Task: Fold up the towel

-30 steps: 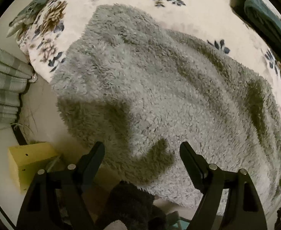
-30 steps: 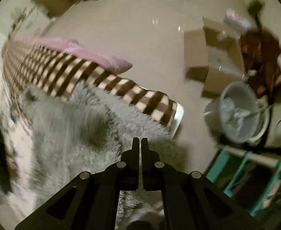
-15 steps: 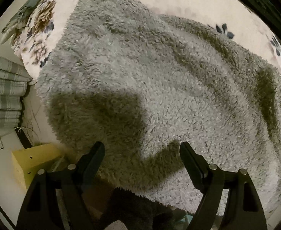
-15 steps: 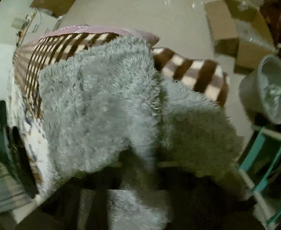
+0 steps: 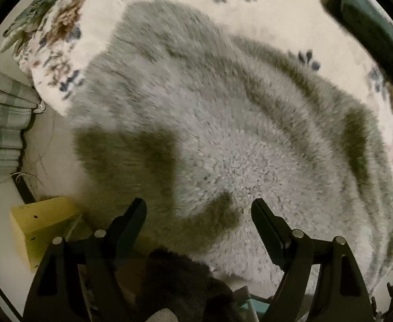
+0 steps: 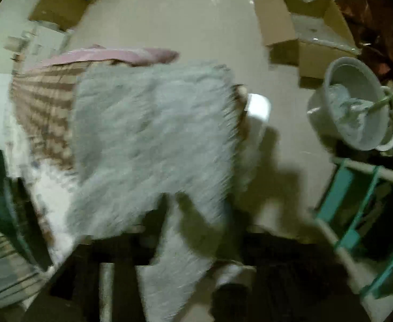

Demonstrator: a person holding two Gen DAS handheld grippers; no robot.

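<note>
Two views to call, left wrist first: the left gripper (image 5: 197, 209) hovers with its jaws spread wide and nothing between them, poised over the near edge of the grey towel (image 5: 236, 139), which lies spread across the floral bedspread (image 5: 263, 24). That looks like lining up for a corner grab. A yellow box (image 5: 39, 222) sits below on the floor. Over to the right wrist: badly blurred, and towel (image 6: 153, 139) drapes right over the right gripper (image 6: 175, 244), hiding its fingers, so I can't tell its grip. A white bucket (image 6: 357, 107) stands off to the side.
</note>
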